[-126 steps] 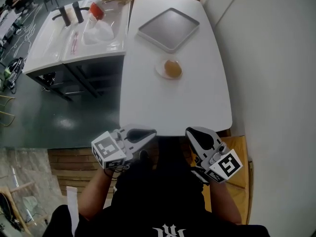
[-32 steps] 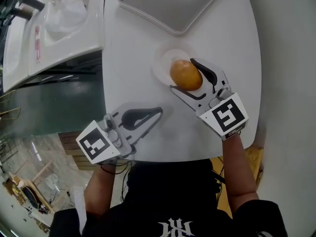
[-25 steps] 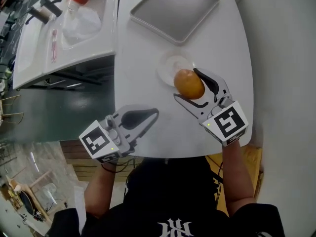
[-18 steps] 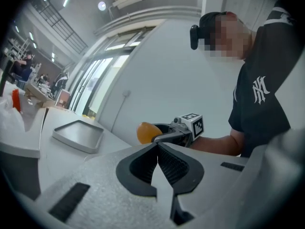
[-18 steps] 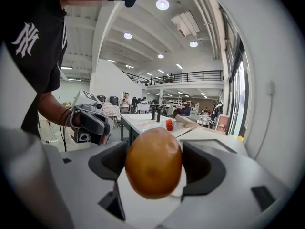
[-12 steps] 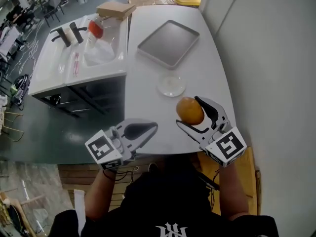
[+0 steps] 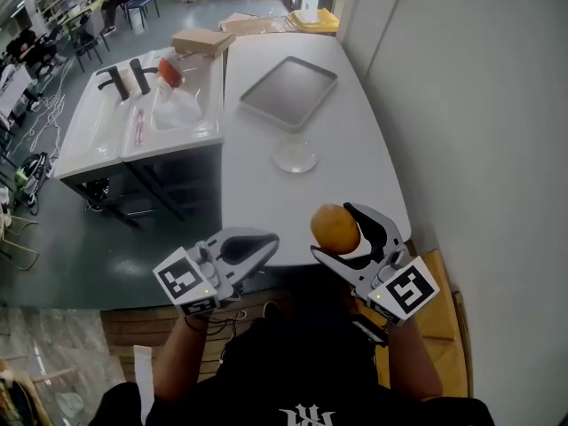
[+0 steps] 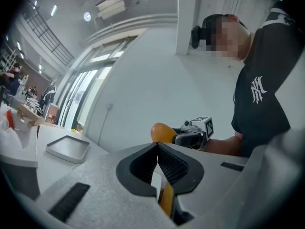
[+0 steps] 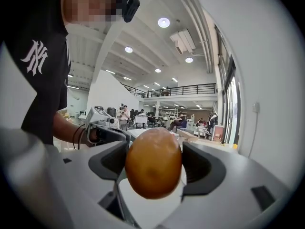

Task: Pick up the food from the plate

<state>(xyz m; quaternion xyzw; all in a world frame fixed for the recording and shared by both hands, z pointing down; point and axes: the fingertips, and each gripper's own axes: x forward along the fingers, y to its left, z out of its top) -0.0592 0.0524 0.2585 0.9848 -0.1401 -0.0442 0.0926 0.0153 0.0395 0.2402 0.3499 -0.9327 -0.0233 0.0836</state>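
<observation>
An orange-brown round piece of food (image 7: 335, 228) hangs in the air in front of the person's body, off the near edge of the white table (image 7: 355, 162). My right gripper (image 7: 331, 231) is shut on it, one jaw pressing each side; in the right gripper view the food (image 9: 153, 163) fills the gap between the pads. The small clear plate (image 7: 295, 158) stands bare on the table, well ahead of it. My left gripper (image 7: 272, 237) hovers low at the left near the table edge, shut with nothing in it, its pads (image 8: 167, 163) meeting. From there I see the food (image 8: 162, 132) too.
A grey square tray (image 7: 288, 91) lies beyond the plate. A white sink unit (image 7: 133, 118) with black taps, a bag and a red-capped item stands left of the table. A cardboard box (image 7: 202, 41) sits at the back. A wall runs along the right.
My right gripper has lifted the food off the plate and drawn it back toward the body, past the table edge. The plate is left bare. The left gripper stays shut and low.
</observation>
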